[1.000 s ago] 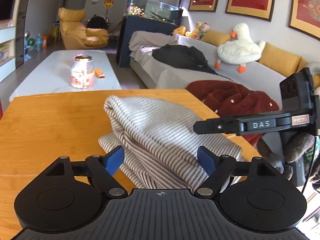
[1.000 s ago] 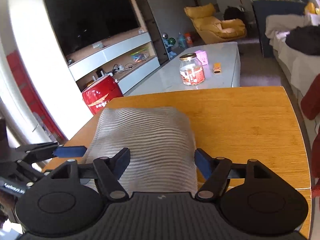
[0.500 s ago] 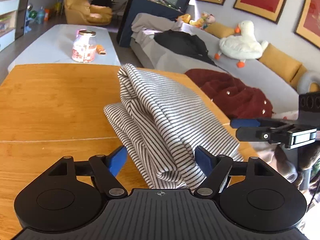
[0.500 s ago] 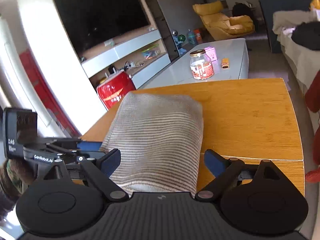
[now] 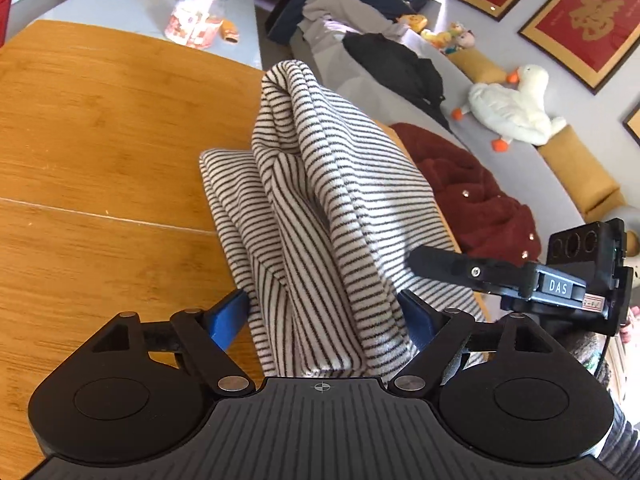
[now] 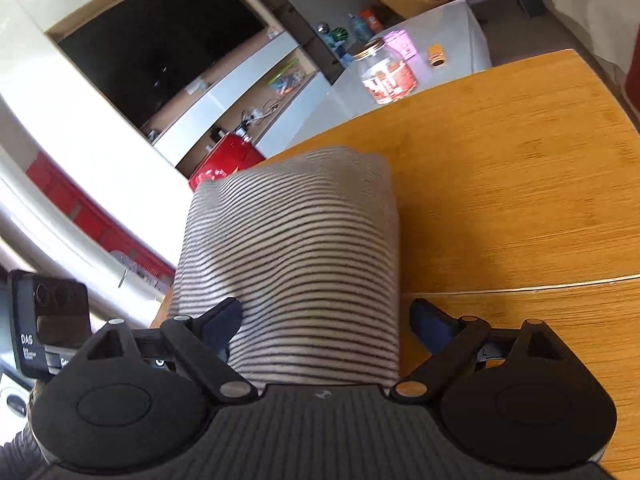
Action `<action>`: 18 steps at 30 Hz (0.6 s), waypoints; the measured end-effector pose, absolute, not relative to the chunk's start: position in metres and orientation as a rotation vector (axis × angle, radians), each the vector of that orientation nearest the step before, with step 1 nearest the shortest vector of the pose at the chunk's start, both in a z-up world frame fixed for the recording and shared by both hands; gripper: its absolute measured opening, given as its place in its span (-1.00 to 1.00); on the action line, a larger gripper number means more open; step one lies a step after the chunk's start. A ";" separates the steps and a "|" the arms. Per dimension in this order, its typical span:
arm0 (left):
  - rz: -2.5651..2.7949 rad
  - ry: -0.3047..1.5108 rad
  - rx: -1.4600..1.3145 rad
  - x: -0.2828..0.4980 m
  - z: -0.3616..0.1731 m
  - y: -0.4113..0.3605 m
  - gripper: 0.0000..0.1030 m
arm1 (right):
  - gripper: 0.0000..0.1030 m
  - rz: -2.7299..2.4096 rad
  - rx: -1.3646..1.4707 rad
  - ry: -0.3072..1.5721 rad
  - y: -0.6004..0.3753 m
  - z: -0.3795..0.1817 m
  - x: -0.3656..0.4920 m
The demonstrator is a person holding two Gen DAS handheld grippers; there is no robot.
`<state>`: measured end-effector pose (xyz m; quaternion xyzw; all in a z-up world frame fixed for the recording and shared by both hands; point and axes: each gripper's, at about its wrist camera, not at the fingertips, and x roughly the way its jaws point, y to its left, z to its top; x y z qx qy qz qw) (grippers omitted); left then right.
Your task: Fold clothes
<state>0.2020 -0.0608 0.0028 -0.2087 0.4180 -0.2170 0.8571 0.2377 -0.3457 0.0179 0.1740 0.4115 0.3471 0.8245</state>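
A folded black-and-white striped garment lies on the wooden table, with its upper layers raised in a hump. My left gripper is open, its blue fingertips on either side of the garment's near end. My right gripper is open too and straddles the other side of the same garment. Each gripper shows in the other's view: the right one at the right, the left one at the lower left.
A glass jar stands on a white coffee table beyond the wooden table. A grey sofa holds a dark red garment, a black garment and a white plush duck. A TV unit and a red mini fridge stand opposite.
Both grippers have risen and tilted down over the garment. The garment's top layers have bunched up higher between them. Both grippers stay open.
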 end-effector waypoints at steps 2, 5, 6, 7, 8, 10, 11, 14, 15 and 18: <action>-0.465 0.861 -0.400 0.202 0.002 -0.065 0.58 | 0.55 0.728 0.293 0.866 -0.331 0.022 0.239; -0.456 0.848 -0.403 0.206 0.002 -0.060 0.49 | 0.45 0.742 0.302 0.860 -0.316 0.026 0.255; -0.448 0.840 -0.407 0.209 0.003 -0.052 0.46 | 0.43 0.754 0.297 0.857 -0.309 0.028 0.262; -0.439 0.832 -0.411 0.212 0.004 -0.045 0.44 | 0.39 0.765 0.293 0.853 -0.301 0.029 0.270; -0.426 0.823 -0.408 0.217 0.006 -0.036 0.43 | 0.37 0.777 0.287 0.853 -0.290 0.030 0.278; -0.391 0.806 -0.401 0.225 0.009 -0.017 0.43 | 0.35 0.801 0.274 0.854 -0.266 0.029 0.295; -0.372 0.796 -0.395 0.230 0.010 -0.007 0.43 | 0.35 0.812 0.267 0.855 -0.254 0.029 0.303; -0.324 0.767 -0.363 0.244 0.013 0.020 0.43 | 0.35 0.834 0.256 0.847 -0.218 0.026 0.327; -0.309 0.756 -0.361 0.250 0.014 0.029 0.43 | 0.35 0.839 0.252 0.843 -0.208 0.026 0.335; -0.268 0.724 -0.363 0.263 0.014 0.053 0.42 | 0.36 0.854 0.224 0.820 -0.180 0.024 0.356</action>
